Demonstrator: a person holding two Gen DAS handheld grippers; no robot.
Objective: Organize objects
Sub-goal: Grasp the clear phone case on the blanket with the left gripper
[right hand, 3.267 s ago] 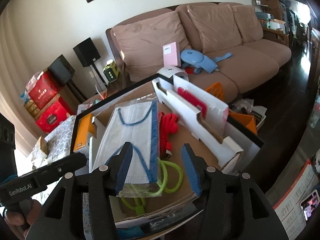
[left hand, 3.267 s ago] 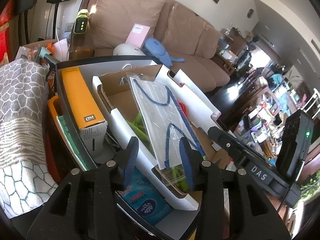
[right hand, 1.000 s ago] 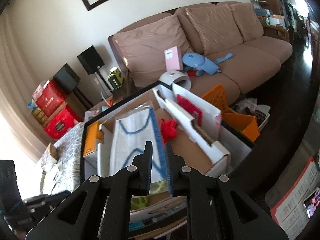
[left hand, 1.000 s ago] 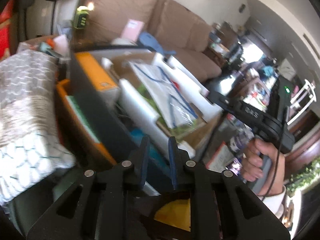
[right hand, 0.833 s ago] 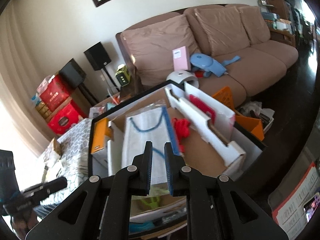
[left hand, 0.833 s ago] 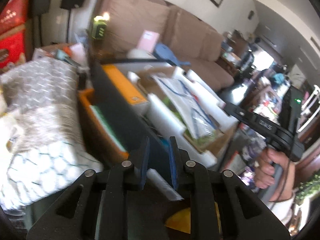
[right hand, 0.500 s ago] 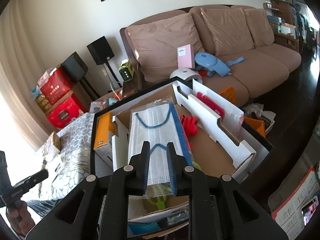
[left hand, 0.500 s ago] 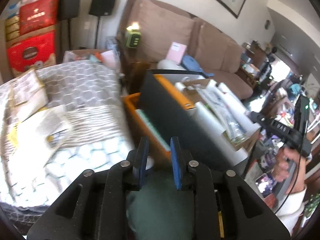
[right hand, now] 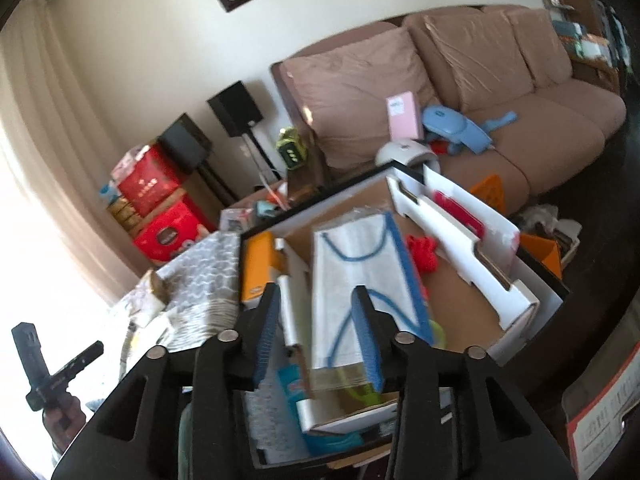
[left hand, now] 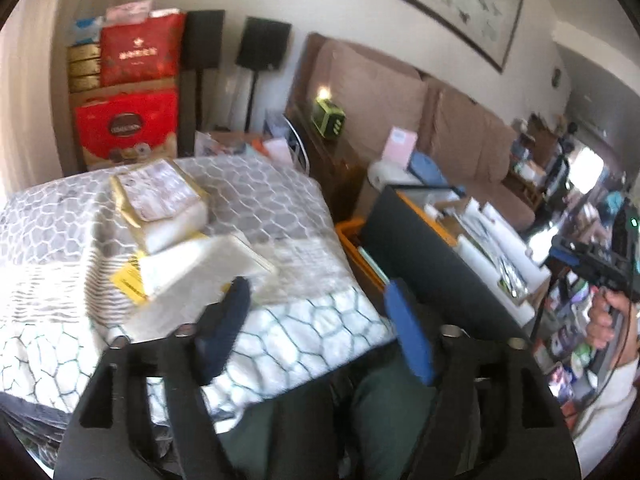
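My left gripper (left hand: 316,286) hangs over a grey patterned blanket (left hand: 280,200), its jaws opening with nothing between them. Just ahead of it on the left lie a white tissue pack (left hand: 192,264) and a gold-edged pack (left hand: 160,200). My right gripper (right hand: 316,294) hovers over the black bin (right hand: 556,280), jaws opening and empty. Under it a bagged pack of blue-edged masks (right hand: 360,256) lies in a cardboard box (right hand: 460,304). An orange box (right hand: 258,268) stands to the left of the masks and a red cord (right hand: 424,254) to the right.
The black bin (left hand: 420,256) stands right of the blanket, against an orange crate (left hand: 352,236). A brown sofa (right hand: 500,92) behind holds a pink box (right hand: 404,116) and a blue toy (right hand: 456,124). Speakers (right hand: 236,108) and red boxes (right hand: 168,224) stand at the left.
My left gripper swung left from the bin to over the blanket and its jaws went from nearly shut to wide. The right gripper's jaws also opened, still over the mask pack.
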